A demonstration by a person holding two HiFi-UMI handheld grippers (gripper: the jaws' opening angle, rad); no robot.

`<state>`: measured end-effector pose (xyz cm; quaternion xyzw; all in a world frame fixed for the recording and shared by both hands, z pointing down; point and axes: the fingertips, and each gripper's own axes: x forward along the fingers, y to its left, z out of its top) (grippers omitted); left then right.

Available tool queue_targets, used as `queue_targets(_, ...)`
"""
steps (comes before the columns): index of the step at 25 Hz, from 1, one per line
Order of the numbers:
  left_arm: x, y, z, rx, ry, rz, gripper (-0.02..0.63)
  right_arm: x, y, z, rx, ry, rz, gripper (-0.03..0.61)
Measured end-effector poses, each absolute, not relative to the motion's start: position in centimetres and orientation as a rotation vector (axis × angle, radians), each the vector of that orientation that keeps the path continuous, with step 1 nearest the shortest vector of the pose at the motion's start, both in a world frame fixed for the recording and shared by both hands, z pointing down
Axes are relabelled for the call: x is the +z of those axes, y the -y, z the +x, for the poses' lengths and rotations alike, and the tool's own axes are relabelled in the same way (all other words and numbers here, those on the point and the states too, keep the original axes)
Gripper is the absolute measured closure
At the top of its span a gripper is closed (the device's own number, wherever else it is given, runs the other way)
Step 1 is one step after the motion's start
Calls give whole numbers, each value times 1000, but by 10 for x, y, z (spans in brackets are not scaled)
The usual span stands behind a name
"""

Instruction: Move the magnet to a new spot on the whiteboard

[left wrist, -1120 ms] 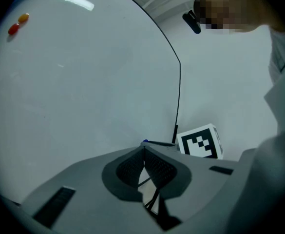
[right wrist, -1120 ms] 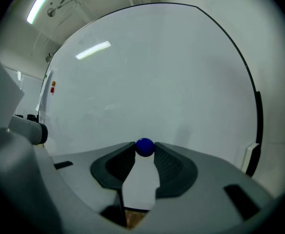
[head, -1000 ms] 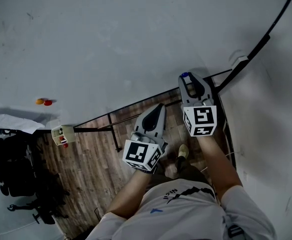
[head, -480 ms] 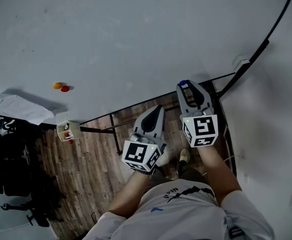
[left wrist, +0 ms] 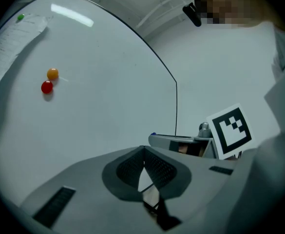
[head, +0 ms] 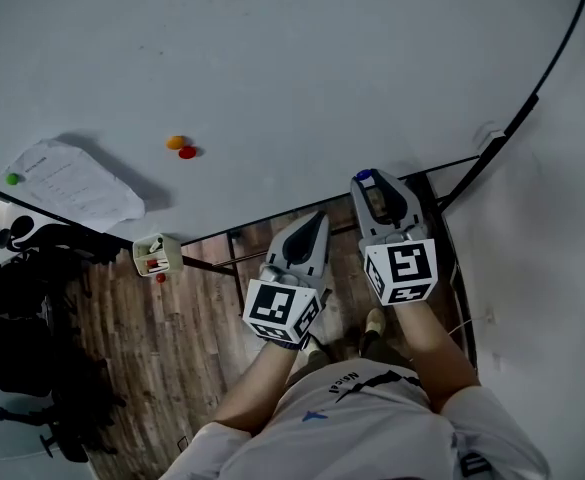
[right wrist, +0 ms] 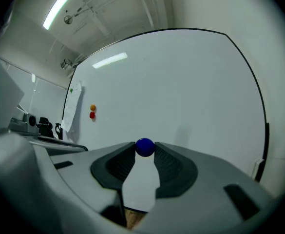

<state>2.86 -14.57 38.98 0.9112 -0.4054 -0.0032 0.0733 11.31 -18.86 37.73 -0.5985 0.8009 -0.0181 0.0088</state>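
Little has moved at the jaws themselves: the right gripper [right wrist: 144, 150] still clamps the blue magnet [right wrist: 144, 146] between its jaw tips, and in the head view it has only dropped a touch nearer the person. The left gripper [left wrist: 143, 153] stays beside it on the left, jaws together with nothing between them.

What has changed is the framing. Over the last second the head view has swung, so the orange magnet [head: 175, 142] and red magnet [head: 187, 152], which touch each other, have slid from the far left edge toward the middle. The paper [head: 72, 183] pinned by a green magnet [head: 12, 179] has also come fully into sight. Much more of the whiteboard [head: 302, 68] now fills the view.

The blue magnet is off the board, held in front of its lower right part, well apart from the other magnets and the paper to the left. I judge the pick-up done and the person to be surveying the board for a place. A wide bare stretch lies between the gripper and the orange and red pair, so setting it down anywhere there would count as a new spot.
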Motion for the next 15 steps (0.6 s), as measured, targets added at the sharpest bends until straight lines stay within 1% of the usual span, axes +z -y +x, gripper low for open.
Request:
queue_targets(6, 371, 134, -12, -86, 1242, 2723, 603, 356, 177, 65, -12, -2538, -1818, 449)
queue_targets(15, 363, 127, -84, -105, 1324, 2702, 602, 344, 171, -15, 17, -2587, -1739, 449)
